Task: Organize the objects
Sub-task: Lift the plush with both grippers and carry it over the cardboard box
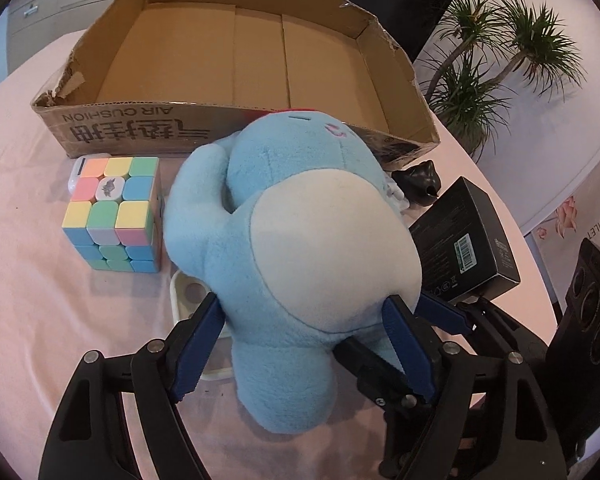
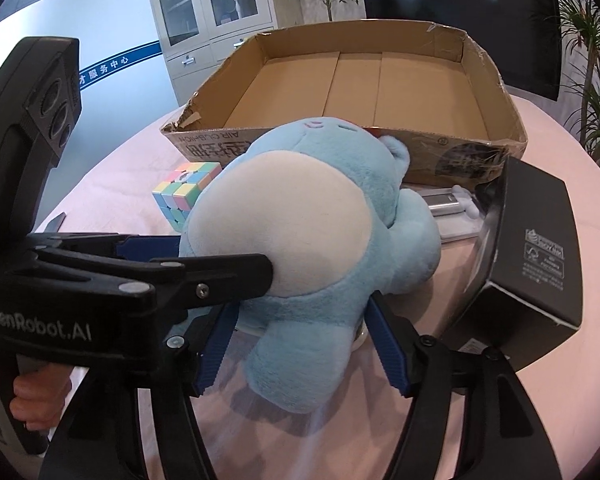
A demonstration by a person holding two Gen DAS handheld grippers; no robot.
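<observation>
A blue plush toy (image 1: 300, 240) (image 2: 300, 220) with a cream belly lies on the pink table, its head against the open cardboard box (image 1: 140, 124) (image 2: 204, 140). My left gripper (image 1: 304, 302) has its blue pads pressed on the toy's waist from both sides. In the right wrist view its fingers (image 2: 220, 272) reach in from the left. My right gripper (image 2: 304, 304) straddles one plush leg. Its pads flank the leg without squeezing it. Its fingers (image 1: 444, 314) show at the toy's right in the left wrist view.
A pastel puzzle cube (image 1: 112, 216) (image 2: 184, 190) stands left of the toy. A black carton (image 1: 464, 236) (image 2: 536, 240) lies on its right, with a small black figurine (image 1: 418, 184) and a silver device (image 2: 444, 202) behind. A white tray (image 1: 188, 292) lies under the toy. Plants (image 1: 480, 80) stand beyond the table.
</observation>
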